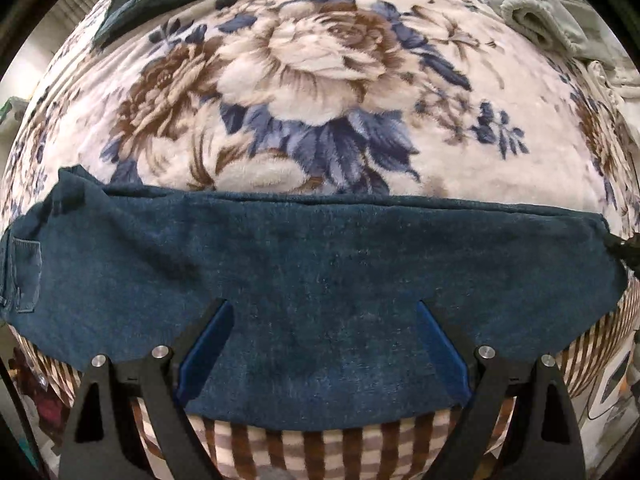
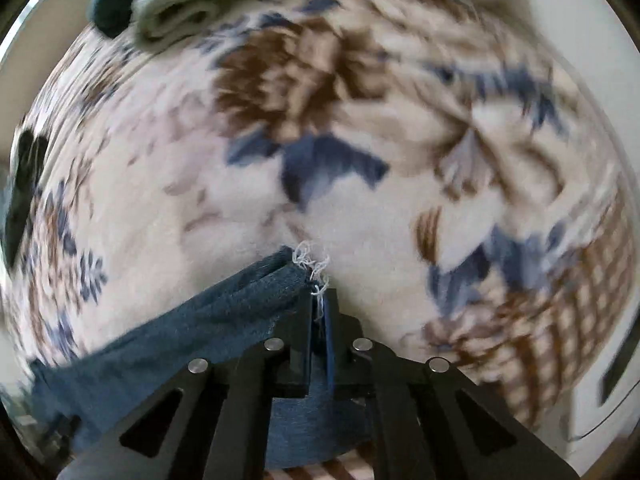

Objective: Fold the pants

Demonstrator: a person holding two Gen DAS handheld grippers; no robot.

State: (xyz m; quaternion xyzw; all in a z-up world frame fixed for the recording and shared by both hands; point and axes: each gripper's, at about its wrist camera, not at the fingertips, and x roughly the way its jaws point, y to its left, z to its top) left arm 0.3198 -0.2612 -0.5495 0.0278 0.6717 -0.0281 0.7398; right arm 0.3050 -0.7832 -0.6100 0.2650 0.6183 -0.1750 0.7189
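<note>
Right wrist view: right gripper [image 2: 319,300] pinches dark blue denim pants [image 2: 192,328] by frayed hem at 12 o'clock; may slip. Left gripper [image 1: 324,312] spread.

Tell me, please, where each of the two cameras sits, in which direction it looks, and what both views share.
Left wrist: sits on the left gripper, looks forward over the dark blue pants lying across the floral blanket; its open fingers show.
Right wrist: sits on the right gripper, shut on the pants' frayed end; blurred.
Shared: pants, blanket, pale green cloth.
</note>
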